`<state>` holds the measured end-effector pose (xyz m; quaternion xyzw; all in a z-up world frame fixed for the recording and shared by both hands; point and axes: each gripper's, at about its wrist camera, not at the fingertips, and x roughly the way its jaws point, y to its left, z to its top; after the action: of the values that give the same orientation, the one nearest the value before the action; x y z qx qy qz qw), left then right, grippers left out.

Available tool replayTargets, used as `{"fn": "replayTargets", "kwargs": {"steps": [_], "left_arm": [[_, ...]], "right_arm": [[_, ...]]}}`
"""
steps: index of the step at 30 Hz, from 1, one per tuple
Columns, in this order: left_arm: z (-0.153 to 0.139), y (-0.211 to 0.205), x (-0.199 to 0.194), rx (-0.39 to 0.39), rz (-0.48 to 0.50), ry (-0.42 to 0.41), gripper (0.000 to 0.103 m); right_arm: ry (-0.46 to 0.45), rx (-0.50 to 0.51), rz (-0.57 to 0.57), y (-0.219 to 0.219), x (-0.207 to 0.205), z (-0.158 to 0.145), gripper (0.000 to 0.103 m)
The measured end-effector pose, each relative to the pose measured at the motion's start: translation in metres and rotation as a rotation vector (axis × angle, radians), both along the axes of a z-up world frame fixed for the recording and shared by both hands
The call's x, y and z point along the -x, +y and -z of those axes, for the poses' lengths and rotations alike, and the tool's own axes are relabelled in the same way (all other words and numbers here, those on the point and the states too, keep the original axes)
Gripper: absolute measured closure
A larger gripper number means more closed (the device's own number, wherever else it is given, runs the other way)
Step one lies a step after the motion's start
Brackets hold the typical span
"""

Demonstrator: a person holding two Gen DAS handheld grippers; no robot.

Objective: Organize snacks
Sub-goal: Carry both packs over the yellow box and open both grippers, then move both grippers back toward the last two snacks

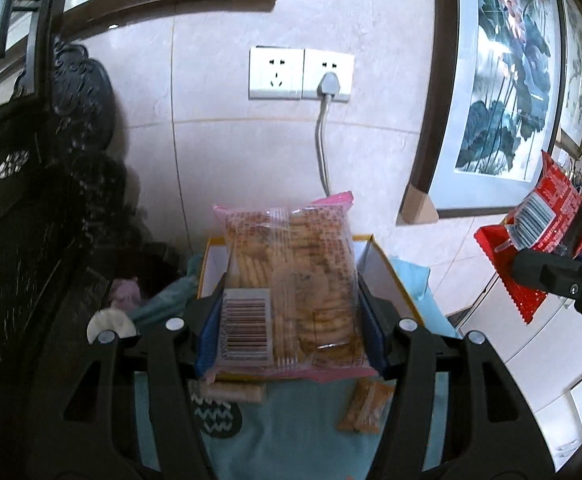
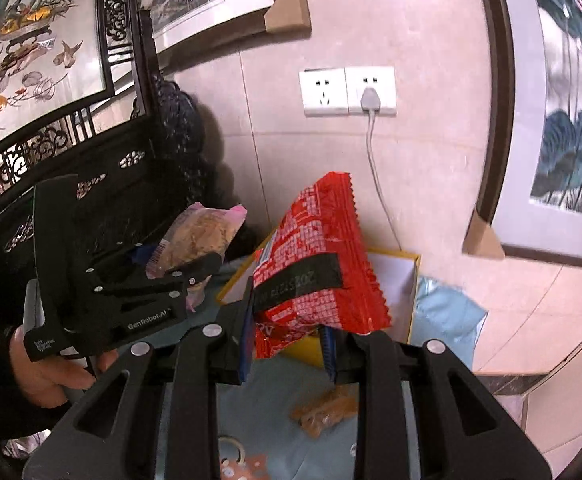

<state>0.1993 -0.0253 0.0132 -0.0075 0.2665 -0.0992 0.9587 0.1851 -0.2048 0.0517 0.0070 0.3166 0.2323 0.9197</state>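
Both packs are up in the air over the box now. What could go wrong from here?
1. The right gripper pinches only the bottom edge of the red packet, which leans to one side; it may swing or slip.
2. The clear biscuit pack in the left gripper is squeezed from both sides; biscuits might crack.
3. The two grippers are close together above the yellow-edged box, so they may bump while lowering.
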Motion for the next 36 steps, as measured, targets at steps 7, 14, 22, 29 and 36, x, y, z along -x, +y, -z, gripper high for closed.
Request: {"fn": "replayTargets", "kwargs": {"steps": [7, 14, 22, 29, 36], "left_arm": [[-0.014, 0.000, -0.037, 0.003, -0.003, -0.006, 0.044], [-0.019, -0.009, -0.080, -0.016, 0.007, -0.005, 0.044], [0.022, -0.019, -0.151, -0.122, -0.047, 0.147, 0.004], [0.086, 0.015, -0.138, -0.115, -0.116, 0.253, 0.004], [0.153, 0.034, -0.083, -0.088, -0.146, 0.338, 0.004]], "right_arm": [[0.006, -0.007, 0.023, 0.000, -0.035, -0.008, 0.075], [0.029, 0.016, 0.041, 0.004, -0.080, -0.001, 0.075], [0.290, 0.140, 0.157, 0.002, -0.164, 0.058, 0.034], [0.372, 0.152, 0.178, -0.019, -0.140, 0.117, 0.034], [0.438, 0.154, 0.161, -0.017, -0.071, 0.177, 0.034]]}}
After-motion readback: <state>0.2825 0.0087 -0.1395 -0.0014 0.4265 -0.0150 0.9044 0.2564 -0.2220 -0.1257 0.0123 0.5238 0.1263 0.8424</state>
